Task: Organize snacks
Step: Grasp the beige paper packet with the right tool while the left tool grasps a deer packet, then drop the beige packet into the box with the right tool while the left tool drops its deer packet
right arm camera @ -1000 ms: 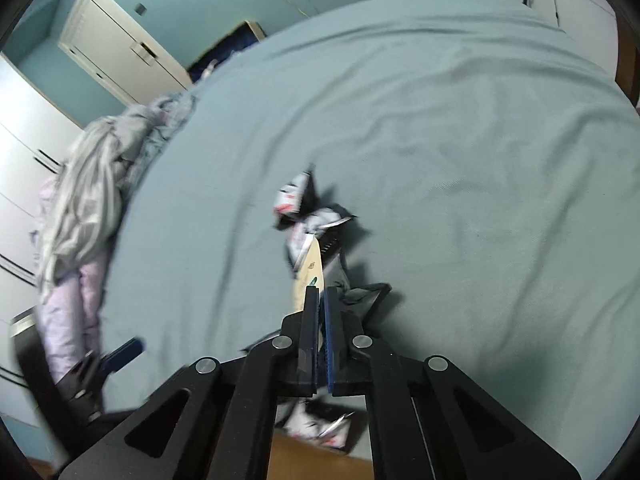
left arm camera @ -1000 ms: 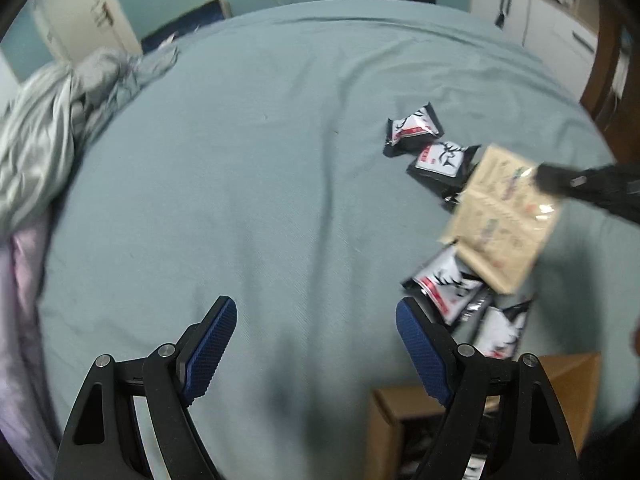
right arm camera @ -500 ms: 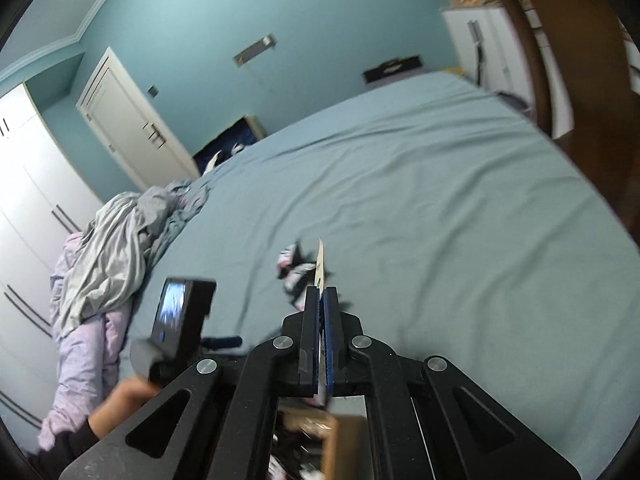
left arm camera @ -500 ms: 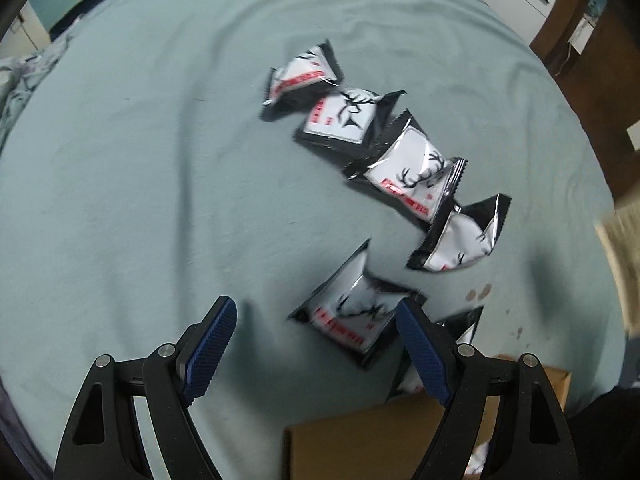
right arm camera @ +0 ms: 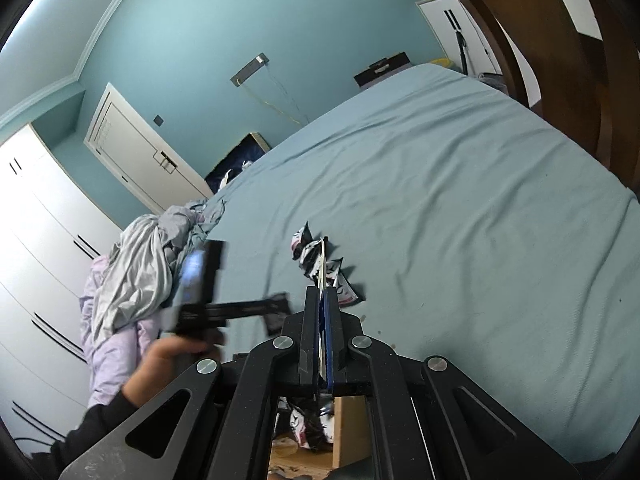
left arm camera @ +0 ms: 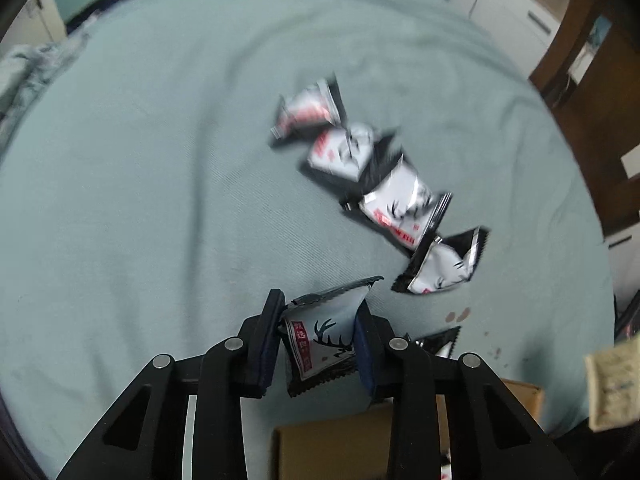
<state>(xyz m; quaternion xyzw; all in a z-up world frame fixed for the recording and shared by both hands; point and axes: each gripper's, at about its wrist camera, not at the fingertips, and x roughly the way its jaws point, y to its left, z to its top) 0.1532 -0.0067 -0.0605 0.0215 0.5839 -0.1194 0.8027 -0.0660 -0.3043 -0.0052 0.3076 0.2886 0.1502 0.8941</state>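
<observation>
Soft, dimmish light fills both fisheye views, whose corners go black and whose edges bow, with motion blur smearing the packets [left arm camera: 384,184] on the bed [left arm camera: 160,200] in the left view, and the right view sharper, brightest on the wall [right arm camera: 192,28].

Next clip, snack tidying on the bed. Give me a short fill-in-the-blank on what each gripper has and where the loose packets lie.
1. The left gripper is shut on a black-and-white snack packet printed with a ____ head.
2. The right gripper pinches a thin ____ packet edge-on.
3. The loose packets lie on the ____ bedsheet.
4. Below both grippers stands an open cardboard ____.

Missing: deer; beige; blue-green; box
</observation>
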